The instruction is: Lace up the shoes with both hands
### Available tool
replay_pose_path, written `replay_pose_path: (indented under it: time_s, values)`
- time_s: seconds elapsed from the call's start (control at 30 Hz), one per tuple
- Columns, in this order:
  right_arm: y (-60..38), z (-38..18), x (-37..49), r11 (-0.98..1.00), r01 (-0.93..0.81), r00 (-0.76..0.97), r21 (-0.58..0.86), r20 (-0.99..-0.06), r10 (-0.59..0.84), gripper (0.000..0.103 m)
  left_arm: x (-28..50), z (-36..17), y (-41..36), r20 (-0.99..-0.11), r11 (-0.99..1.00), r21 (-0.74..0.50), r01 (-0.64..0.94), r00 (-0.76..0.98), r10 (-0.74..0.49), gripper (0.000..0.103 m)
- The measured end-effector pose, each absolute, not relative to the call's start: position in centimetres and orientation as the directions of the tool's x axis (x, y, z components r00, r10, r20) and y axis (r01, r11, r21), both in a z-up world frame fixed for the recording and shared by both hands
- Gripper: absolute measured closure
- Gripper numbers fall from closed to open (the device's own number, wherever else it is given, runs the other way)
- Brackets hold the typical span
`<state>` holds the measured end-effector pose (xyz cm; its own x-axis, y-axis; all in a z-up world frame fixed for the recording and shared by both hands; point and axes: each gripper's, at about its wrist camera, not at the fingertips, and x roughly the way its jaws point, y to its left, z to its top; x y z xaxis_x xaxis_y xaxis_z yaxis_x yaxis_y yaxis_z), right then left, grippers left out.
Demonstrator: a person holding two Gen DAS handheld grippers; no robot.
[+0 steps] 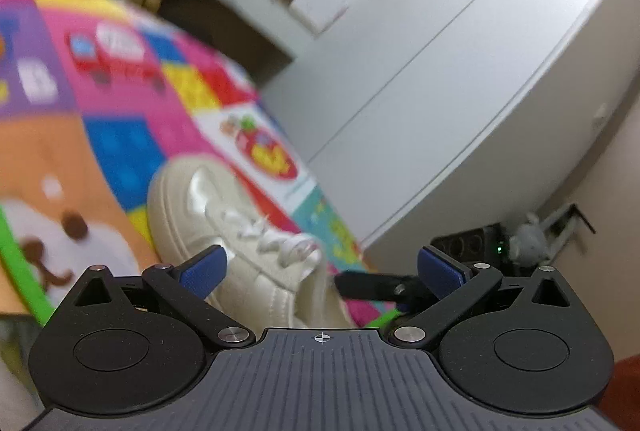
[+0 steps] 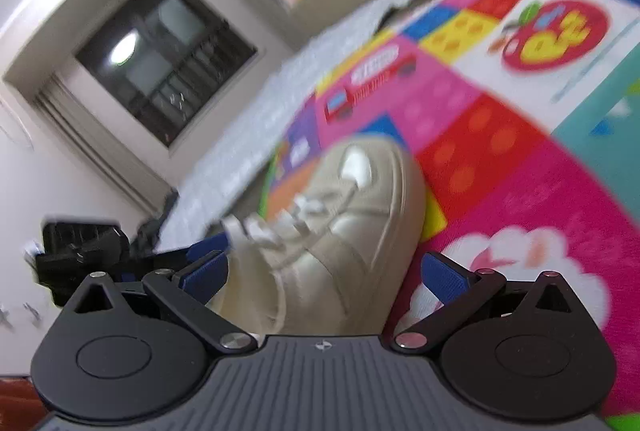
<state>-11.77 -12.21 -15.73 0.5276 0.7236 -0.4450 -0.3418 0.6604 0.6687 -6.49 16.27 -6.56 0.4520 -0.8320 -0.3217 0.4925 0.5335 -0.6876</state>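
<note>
On the play mat [image 1: 120, 135], the shoe [image 1: 208, 215] is seen at 11 o'clock from the left gripper [image 1: 320, 267], and straight ahead of the right gripper [image 2: 324, 271]. Both jaws are spread, nothing held. The laces [image 1: 276, 243] should be approached slowly and pinched near their ends.

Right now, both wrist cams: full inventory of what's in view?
shoe: one, cream white, on the play mat, between both pairs of open tongs
laces: white, threaded across the shoe's top; ends blurred
play mat: one, multicoloured with cartoon prints, under the shoe
wardrobe: one, white, beside the mat
window: one, dark, in the wall, right wrist view
power strip: one, black, on the floor by the wardrobe
left tongs: black, blue pads, open, empty
right tongs: black, blue pads, open, empty
</note>
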Motion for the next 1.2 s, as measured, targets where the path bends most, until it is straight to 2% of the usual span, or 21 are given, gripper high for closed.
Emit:
replay_pose_path:
  time_s: [0.07, 0.23, 0.43, 0.63, 0.73, 0.8, 0.97, 1.07, 1.2]
  values:
    - [-11.5, -16.9, -10.7, 0.656, -0.322, 0.498, 0.683, -0.467, 0.730, 0.000, -4.9, -7.7, 15.3, -0.373, 0.553, -0.715, 0.427, 0.437, -0.819, 0.000]
    - [-11.2, -17.1, -9.6, 0.629, -0.349, 0.481, 0.695, -0.443, 0.757, 0.000, -3.9, -8.7, 16.4, -0.348, 0.512, -0.765, 0.391, 0.418, -0.839, 0.000]
    - [-9.7, -16.4, -10.9, 0.677, -0.345, 0.511, 0.650, -0.475, 0.716, 0.000, -4.5, -8.5, 15.7, -0.362, 0.521, -0.761, 0.386, 0.414, -0.835, 0.000]
    - [-9.9, -12.0, -10.3, 0.693, -0.407, 0.609, 0.595, -0.388, 0.691, 0.000, -4.1, -3.8, 14.4, -0.333, 0.547, -0.678, 0.490, 0.459, -0.824, 0.000]
    - [-10.4, -9.0, -6.5, 0.722, -0.425, 0.662, 0.547, -0.356, 0.659, 0.001, 0.3, -1.4, 13.6, -0.307, 0.551, -0.657, 0.515, 0.485, -0.819, 0.000]
    - [-11.0, -8.3, -3.0, 0.731, -0.421, 0.679, 0.537, -0.348, 0.646, 0.001, 4.3, -1.8, 12.9, -0.292, 0.555, -0.667, 0.497, 0.512, -0.808, 0.000]
    - [-13.3, -10.0, 1.5, 0.840, -0.340, 0.759, 0.424, -0.404, 0.511, 0.001, 10.1, -6.5, 13.3, -0.299, 0.553, -0.731, 0.400, 0.541, -0.786, 0.000]
    - [-16.9, -11.8, 1.5, 0.897, -0.245, 0.817, 0.368, -0.420, 0.396, 0.001, 9.1, -7.7, 14.4, -0.322, 0.593, -0.692, 0.411, 0.560, -0.763, 0.000]
    - [-21.1, -15.2, 2.3, 0.894, -0.111, 0.852, 0.434, -0.423, 0.310, 0.001, 8.4, -8.8, 14.8, -0.348, 0.645, -0.635, 0.425, 0.588, -0.730, 0.000]
